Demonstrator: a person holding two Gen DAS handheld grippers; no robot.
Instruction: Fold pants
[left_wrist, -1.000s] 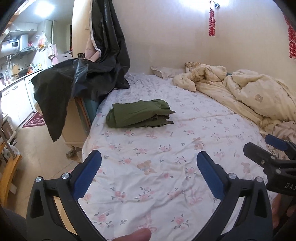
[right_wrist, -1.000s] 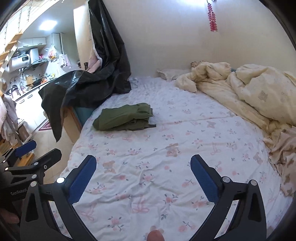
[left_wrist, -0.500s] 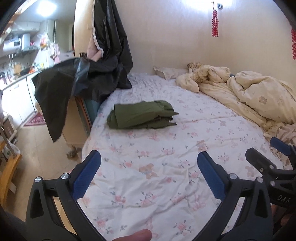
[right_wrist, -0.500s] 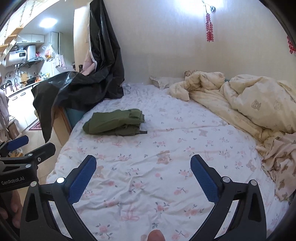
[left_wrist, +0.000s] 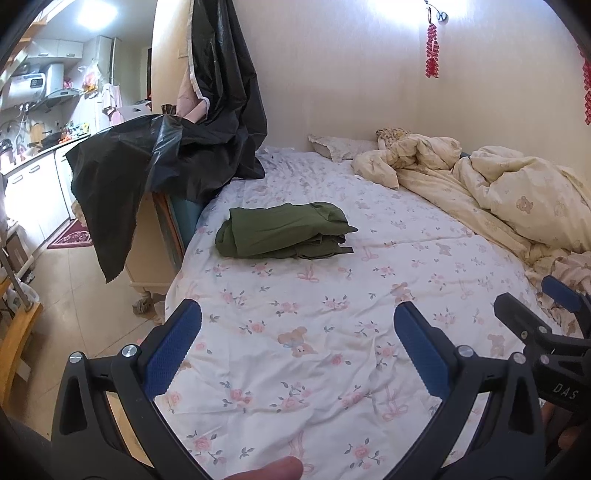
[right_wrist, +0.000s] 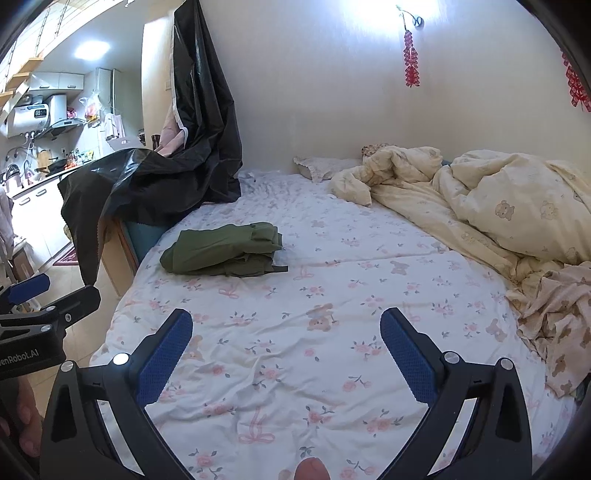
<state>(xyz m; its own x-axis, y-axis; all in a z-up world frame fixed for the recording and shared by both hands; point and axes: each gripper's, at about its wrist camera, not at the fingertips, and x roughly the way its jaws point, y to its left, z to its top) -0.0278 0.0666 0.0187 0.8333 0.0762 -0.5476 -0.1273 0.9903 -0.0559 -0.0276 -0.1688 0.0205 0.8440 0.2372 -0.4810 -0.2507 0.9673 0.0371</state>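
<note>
Green pants (left_wrist: 280, 230) lie folded in a compact bundle on the floral bed sheet (left_wrist: 314, 332), near the bed's left edge; they also show in the right wrist view (right_wrist: 225, 249). My left gripper (left_wrist: 297, 343) is open and empty, held above the near part of the bed, well short of the pants. My right gripper (right_wrist: 286, 350) is open and empty, also above the near sheet. Each gripper shows at the edge of the other's view: the right one (left_wrist: 546, 332) and the left one (right_wrist: 37, 306).
A rumpled cream duvet (left_wrist: 498, 199) fills the bed's right side, with a pillow (left_wrist: 340, 146) at the head. Black plastic sheeting (left_wrist: 166, 158) hangs over furniture at the bed's left. A kitchen counter (left_wrist: 33, 173) and tiled floor (left_wrist: 74, 295) lie further left.
Both grippers have drawn back and risen slightly from the bed, staying open. The folded pants have not moved.
</note>
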